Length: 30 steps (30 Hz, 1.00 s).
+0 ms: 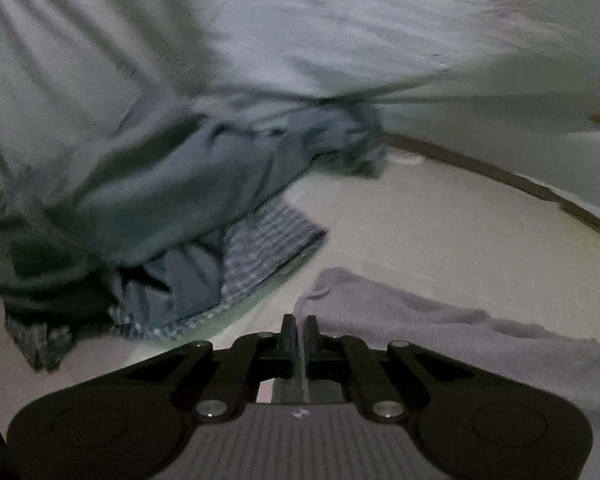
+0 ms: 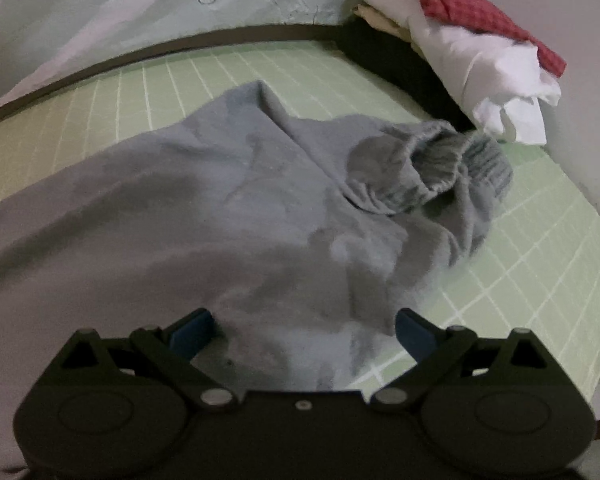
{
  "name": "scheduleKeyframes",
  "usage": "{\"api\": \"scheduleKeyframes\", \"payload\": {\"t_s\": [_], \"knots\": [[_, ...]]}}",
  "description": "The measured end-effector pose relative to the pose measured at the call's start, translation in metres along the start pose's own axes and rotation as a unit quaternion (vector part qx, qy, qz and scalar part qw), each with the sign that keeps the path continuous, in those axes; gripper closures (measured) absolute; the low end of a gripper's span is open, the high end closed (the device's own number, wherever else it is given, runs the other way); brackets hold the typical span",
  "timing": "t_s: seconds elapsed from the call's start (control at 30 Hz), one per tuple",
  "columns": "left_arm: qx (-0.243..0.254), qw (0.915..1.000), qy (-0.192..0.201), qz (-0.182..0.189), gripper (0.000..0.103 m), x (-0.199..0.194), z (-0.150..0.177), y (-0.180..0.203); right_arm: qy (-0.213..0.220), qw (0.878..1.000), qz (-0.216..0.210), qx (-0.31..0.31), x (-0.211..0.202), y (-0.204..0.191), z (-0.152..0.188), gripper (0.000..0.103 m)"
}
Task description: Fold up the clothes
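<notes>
Sweatshirt (image 2: 236,208), grey and soft, lies spread on the green gridded mat (image 2: 540,280), filling most of the right wrist view; one sleeve runs up and to the right and ends in a ribbed cuff (image 2: 432,172) that is doubled back on itself. It looks like light, limp fleece: it should drape and sag wherever it is lifted, will not hold a crease unaided, and is neither slippery nor fragile. Seams, hem and cuff are the firmer parts and probably the best places to pinch, since a grip on loose cloth mid-panel would only pull up a peak. The left gripper (image 1: 300,330) has its fingers pressed together on a thin edge of the sweatshirt, which trails away to the right in that view. The right gripper (image 2: 304,330) is spread wide, blue pads either side of the cloth near the lower edge, not yet pinching. The body's long axis seems to run roughly across the right view, lower left to upper right, though the neck and hem are not visible, so its heading cannot be settled. A heap of other clothes (image 1: 160,200) sits beyond the left gripper, and a folded stack (image 2: 472,40) lies near the mat's far right corner.
</notes>
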<state>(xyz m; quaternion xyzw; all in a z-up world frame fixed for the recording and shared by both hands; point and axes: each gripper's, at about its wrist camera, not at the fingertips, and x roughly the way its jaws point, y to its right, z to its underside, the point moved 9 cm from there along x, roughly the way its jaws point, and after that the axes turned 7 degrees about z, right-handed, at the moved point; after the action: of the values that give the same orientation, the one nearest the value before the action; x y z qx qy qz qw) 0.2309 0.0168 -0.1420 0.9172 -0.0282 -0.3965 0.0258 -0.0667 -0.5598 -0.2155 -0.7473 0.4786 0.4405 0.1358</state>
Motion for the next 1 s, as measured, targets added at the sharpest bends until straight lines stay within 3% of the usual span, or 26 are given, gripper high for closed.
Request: {"api": "scheduleKeyframes", "payload": {"t_s": [0.13, 0.23, 0.3, 0.4, 0.47, 0.77, 1.0], "knots": [[-0.049, 0.9983, -0.028, -0.011, 0.097, 0.011, 0.015, -0.021, -0.007, 1.0, -0.008, 0.009, 0.003, 0.001, 0.003, 0.004], [-0.107, 0.9936, -0.028, 0.022, 0.088, 0.0, 0.026, -0.033, -0.006, 1.0, -0.005, 0.012, 0.002, 0.003, 0.004, 0.004], [-0.134, 0.9898, -0.038, 0.03, 0.087, -0.008, 0.04, -0.04, -0.007, 1.0, -0.006, 0.013, 0.002, 0.003, 0.004, 0.004], [-0.166, 0.9838, -0.058, 0.034, 0.072, -0.019, 0.066, -0.044, -0.006, 1.0, -0.007, 0.011, 0.001, 0.002, 0.003, 0.004], [-0.201, 0.9765, -0.063, 0.047, 0.068, -0.026, 0.082, -0.045, -0.005, 1.0, -0.01, 0.011, 0.0, 0.002, 0.003, 0.004], [-0.291, 0.948, -0.036, 0.123, 0.069, -0.036, 0.096, -0.032, -0.007, 1.0, -0.018, 0.014, -0.001, 0.002, 0.005, 0.004], [-0.334, 0.9337, -0.06, 0.116, 0.069, -0.019, 0.108, -0.029, -0.011, 0.999, -0.024, 0.023, 0.001, 0.001, 0.007, 0.004]]}}
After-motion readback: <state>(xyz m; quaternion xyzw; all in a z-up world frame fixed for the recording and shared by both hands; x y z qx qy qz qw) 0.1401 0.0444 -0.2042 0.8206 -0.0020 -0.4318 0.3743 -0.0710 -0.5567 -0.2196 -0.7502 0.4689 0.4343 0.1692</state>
